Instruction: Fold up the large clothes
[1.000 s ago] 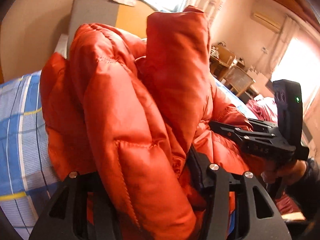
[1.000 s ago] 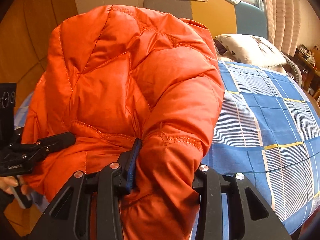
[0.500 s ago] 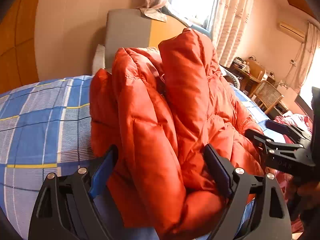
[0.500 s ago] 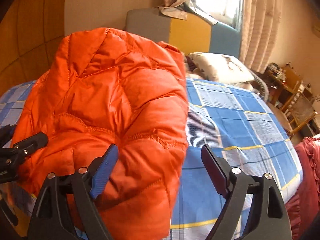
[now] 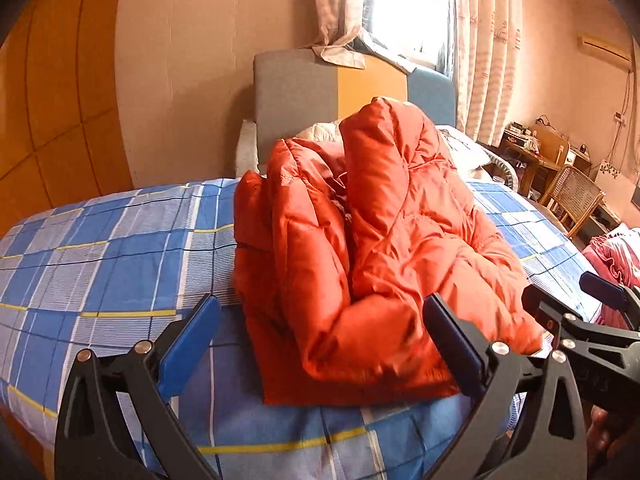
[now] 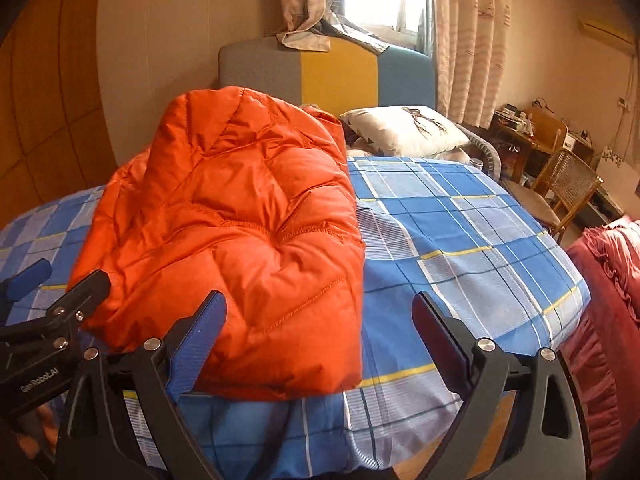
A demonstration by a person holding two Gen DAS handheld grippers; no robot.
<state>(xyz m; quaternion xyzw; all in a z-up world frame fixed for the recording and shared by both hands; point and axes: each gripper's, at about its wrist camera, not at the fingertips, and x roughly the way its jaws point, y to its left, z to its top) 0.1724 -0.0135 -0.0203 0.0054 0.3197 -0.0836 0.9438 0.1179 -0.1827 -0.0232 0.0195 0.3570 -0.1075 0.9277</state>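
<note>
Left hand-held gripper (image 5: 320, 340): jaws opening wide, nothing gripped. Orange down jacket (image 5: 372, 248) bunched on the bed (image 5: 100, 264), near edge. Likely light, puffy, slippery; pinch a quilted seam or hem. Right hand-held gripper (image 6: 320, 334): opening, empty.

Jacket (image 5: 384, 248) – bright orange, quilted stitching. Bed sheet (image 6: 460, 232) – blue and white plaid, thin yellow lines. Headboard (image 6: 328, 76): grey, yellow, blue panels. Pillow (image 6: 404, 130) white. Gripper pads (image 5: 188, 344) blue, frames black.
</note>
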